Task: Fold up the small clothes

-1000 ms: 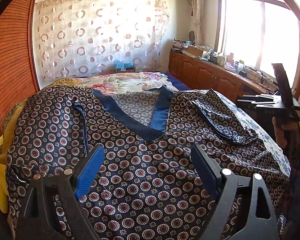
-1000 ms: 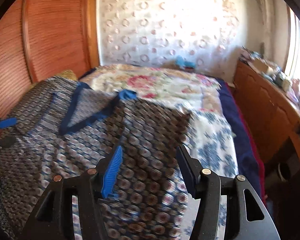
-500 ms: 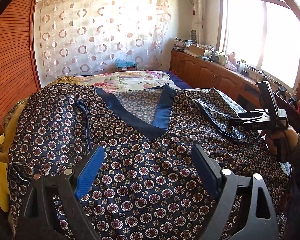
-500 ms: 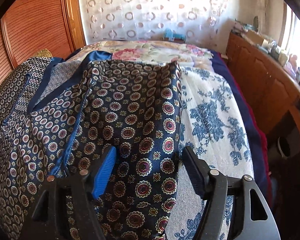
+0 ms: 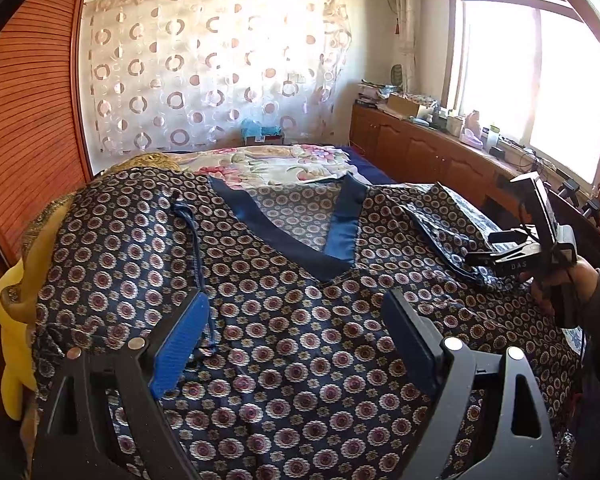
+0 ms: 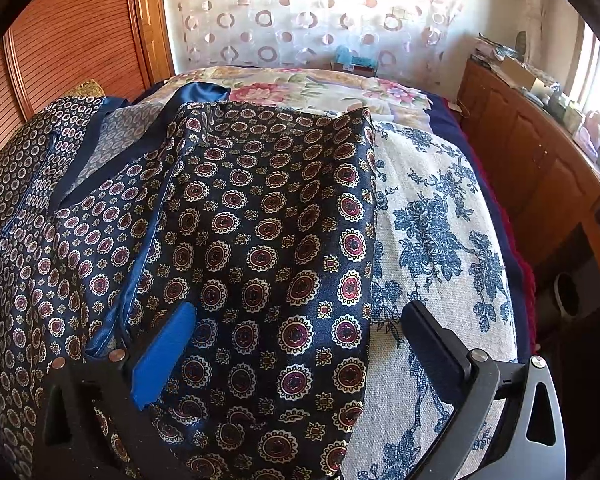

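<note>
Silky navy cloth printed with small medallions, a V-neck top (image 5: 300, 320), lies spread face up across the bed (image 6: 440, 208), its collar toward twelve o'clock, so that both sides can be reached from the near edge. The sleeve (image 6: 268, 208) on the right side is already laid inward over the body, its straight folded edge running from twelve to six o'clock beside the bare blue-flowered bedcover; this looks like the first side fold of the task. The right tongs (image 6: 300, 356) hang low over that sleeve with the jaws spread wide, one finger above the fabric at about eight o'clock and the other above the bedcover at four o'clock, pinching nothing, probably placed to straddle the fold edge. The left tongs (image 5: 296, 340) hover over the chest of the top below the collar point, jaws likewise spread and empty. From the left view the right tongs (image 5: 512, 256) show at three o'clock, just above the folded sleeve.
</note>
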`<state>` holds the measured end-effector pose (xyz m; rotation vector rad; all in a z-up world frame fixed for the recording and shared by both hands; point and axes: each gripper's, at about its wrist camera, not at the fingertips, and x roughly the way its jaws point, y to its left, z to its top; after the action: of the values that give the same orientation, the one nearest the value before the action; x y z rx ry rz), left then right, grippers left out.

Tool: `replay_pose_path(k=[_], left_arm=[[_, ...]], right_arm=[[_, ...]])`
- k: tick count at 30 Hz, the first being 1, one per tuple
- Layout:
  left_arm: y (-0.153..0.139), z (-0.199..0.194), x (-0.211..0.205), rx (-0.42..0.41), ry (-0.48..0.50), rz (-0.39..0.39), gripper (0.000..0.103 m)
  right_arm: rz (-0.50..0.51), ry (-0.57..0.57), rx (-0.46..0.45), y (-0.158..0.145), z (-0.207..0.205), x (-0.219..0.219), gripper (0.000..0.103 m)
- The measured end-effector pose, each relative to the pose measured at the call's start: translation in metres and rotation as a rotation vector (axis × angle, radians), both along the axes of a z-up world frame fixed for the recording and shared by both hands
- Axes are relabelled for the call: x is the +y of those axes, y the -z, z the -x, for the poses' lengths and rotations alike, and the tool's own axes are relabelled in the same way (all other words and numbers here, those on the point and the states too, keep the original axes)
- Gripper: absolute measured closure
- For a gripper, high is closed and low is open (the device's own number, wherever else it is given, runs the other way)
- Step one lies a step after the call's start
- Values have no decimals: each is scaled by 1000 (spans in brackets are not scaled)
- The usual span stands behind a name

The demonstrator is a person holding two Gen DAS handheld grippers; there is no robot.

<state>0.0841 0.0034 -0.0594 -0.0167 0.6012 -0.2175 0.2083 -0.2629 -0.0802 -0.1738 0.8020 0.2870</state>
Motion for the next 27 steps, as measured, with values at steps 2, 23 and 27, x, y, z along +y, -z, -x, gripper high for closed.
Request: replay_pose_path(k=[2,23,27], left_arm=[[-2,-1,6,-2,-13,-4,14],[-33,-64,128,35,-125,-39,25],[-28,-77,144,72,-132,-8,28]], right_arm=[[1,0,0,0,0,0,0],[1,1,-1,0,1,0,0],[0,4,-2,0,1,1,0]])
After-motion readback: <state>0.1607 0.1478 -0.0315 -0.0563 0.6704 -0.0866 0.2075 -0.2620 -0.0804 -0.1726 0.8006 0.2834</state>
